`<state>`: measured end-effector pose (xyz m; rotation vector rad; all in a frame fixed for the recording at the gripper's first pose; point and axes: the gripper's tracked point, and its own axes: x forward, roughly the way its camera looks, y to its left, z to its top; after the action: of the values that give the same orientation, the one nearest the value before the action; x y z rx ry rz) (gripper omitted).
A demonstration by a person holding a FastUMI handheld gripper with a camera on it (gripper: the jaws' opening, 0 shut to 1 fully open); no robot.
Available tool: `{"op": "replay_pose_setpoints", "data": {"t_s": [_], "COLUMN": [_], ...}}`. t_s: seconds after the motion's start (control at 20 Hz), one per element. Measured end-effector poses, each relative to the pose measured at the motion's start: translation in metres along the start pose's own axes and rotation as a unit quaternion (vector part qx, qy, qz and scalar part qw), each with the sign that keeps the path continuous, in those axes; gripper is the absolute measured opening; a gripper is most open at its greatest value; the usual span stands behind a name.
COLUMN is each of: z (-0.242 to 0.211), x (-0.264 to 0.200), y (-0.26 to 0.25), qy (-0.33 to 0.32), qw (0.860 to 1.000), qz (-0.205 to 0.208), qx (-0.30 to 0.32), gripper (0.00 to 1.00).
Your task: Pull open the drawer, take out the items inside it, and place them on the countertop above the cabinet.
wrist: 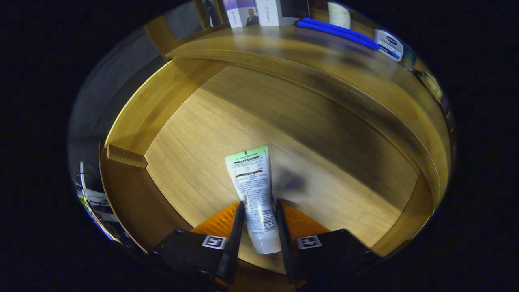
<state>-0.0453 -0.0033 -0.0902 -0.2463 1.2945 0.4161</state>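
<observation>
1. The drawer (227,121) is pulled open below us, its wooden floor in plain view; that first step looks done.
2. The tool (260,209) is down inside the drawer, its fingers closed in narrow on a white tube (253,190) with a green end; both fingers press its sides, so it is held; the capped end points back toward the tool, the green end lies ahead of the fingertips.
3. Whether the tube has left the drawer floor, I cannot tell.
4. Beyond the drawer, the worktop (308,52) already carries a blue handled item (336,31), a small white packet (389,44) and boxes (259,12) at the back.
5. Judging from this, no other item lies in the drawer; lifting this tube onto the worktop is what remains.
</observation>
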Motion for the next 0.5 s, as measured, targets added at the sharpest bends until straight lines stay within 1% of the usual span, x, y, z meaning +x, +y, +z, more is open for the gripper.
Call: {"op": "replay_pose_setpoints", "data": {"t_s": [0.05, 0.1, 0.15, 0.25, 0.4, 0.5], "z": [-0.003, 0.004, 0.006, 0.009, 0.012, 0.013], "x": [0.003, -0.002, 0.003, 0.002, -0.001, -0.008], "y": [0.0, -0.003, -0.009, -0.008, -0.012, -0.004], "qy": [0.0, -0.012, -0.02, -0.03, -0.037, -0.045], "qw": [1.0, 1.0, 0.999, 0.999, 0.998, 0.998], "qz": [-0.001, -0.008, -0.028, -0.03, -0.043, -0.032], "qx": [-0.013, -0.011, -0.022, -0.028, -0.042, -0.037], "gripper": [0.36, 0.37, 0.2, 0.12, 0.12, 0.12]}}
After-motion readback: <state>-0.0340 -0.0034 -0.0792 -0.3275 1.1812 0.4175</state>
